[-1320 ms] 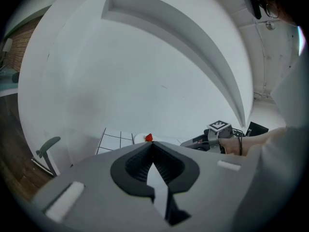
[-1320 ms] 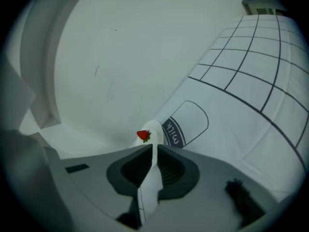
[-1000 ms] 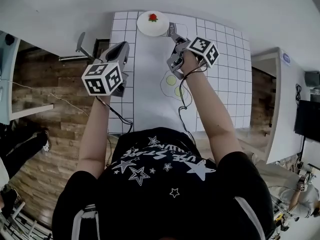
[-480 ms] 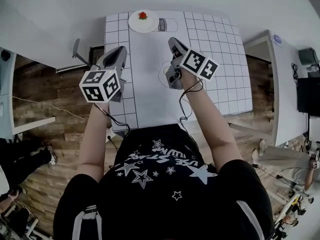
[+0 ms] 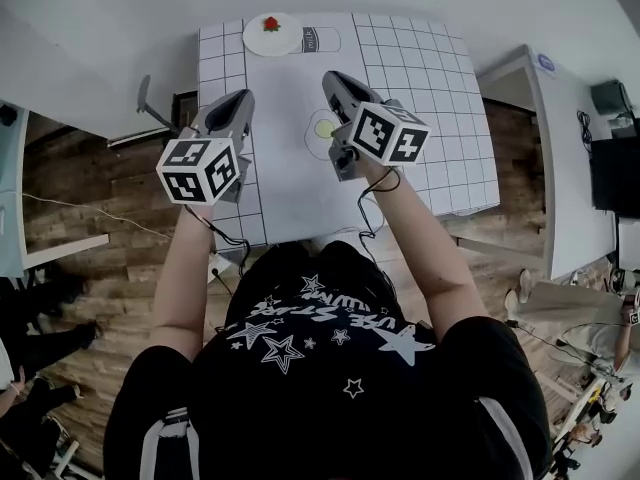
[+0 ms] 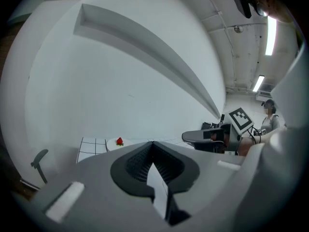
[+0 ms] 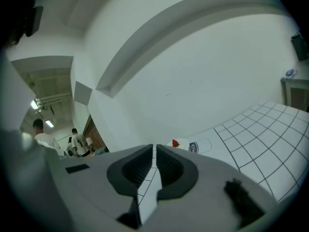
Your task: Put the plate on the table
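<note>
The left hand-held gripper (image 5: 240,98) hangs over the left edge of the white gridded bench (image 5: 440,118). Its jaws are pressed together at the tips with nothing between them. Wooden floor (image 5: 90,188) lies off to its left. Ahead of it and a little to its right, at the bench's far edge, sits the white plate (image 5: 272,38), well apart from both tools, with a strawberry (image 5: 271,24) on it. A printed can outline (image 5: 320,40) lies just right of the plate. Between the two tools a printed ring drawing (image 5: 322,128) marks the bench. The right hand-held gripper (image 5: 333,80) hangs above the bench's middle, jaws drawn to a thin slit and empty. Each gripper view shows the plate openly over its jaw tips.
</note>
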The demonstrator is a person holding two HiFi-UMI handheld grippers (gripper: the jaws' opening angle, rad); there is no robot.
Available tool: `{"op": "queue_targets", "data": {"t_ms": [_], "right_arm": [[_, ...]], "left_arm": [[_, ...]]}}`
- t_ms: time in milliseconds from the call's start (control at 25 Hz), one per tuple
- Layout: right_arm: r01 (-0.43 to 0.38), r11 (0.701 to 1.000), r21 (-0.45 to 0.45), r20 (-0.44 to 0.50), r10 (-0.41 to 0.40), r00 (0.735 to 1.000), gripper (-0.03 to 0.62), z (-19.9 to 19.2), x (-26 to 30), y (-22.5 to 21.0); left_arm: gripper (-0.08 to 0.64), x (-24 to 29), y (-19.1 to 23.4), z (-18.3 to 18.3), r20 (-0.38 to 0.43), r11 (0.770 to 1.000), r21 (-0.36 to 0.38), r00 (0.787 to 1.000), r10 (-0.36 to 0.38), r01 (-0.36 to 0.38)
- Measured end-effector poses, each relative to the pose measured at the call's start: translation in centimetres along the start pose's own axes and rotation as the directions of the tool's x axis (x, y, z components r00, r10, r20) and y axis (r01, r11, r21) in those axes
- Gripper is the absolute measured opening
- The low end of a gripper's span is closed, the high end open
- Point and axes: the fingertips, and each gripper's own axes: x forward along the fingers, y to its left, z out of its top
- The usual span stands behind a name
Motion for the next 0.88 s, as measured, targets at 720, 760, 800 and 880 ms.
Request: {"op": "queue_targets", "data": {"t_ms": [720,760,800,880], "right_arm": [[-0.139,0.926,-0.350,-0.027,0.139,0.990,0.026,-1.6,-16.4,2.2],[-0.139,0.926,-0.350,-0.022,0.141,0.990,0.026,-1.6,-17.3,2.1],[-0.140,0.927,-0.347,-0.017,0.143,0.990,0.023,-1.7,-18.2,2.0],[-0.146,0.930,-0.339,-0.010,0.152,0.988,0.018,-1.9,-19.9,1.9]], "left_arm": [[0.009,-5.3,-14.4,-4.5,0.015,0.998,0.012,0.998,0.055,-0.056],[0.009,-5.5,-15.3,-4.7,0.018,0.998,0.015,0.998,0.055,-0.055],[0.009,-5.7,-16.3,-4.8,0.022,0.998,0.016,0.998,0.054,-0.054],[0.009,-6.2,-18.0,-5.3,0.027,0.998,0.019,0.998,0.054,-0.055]]}}
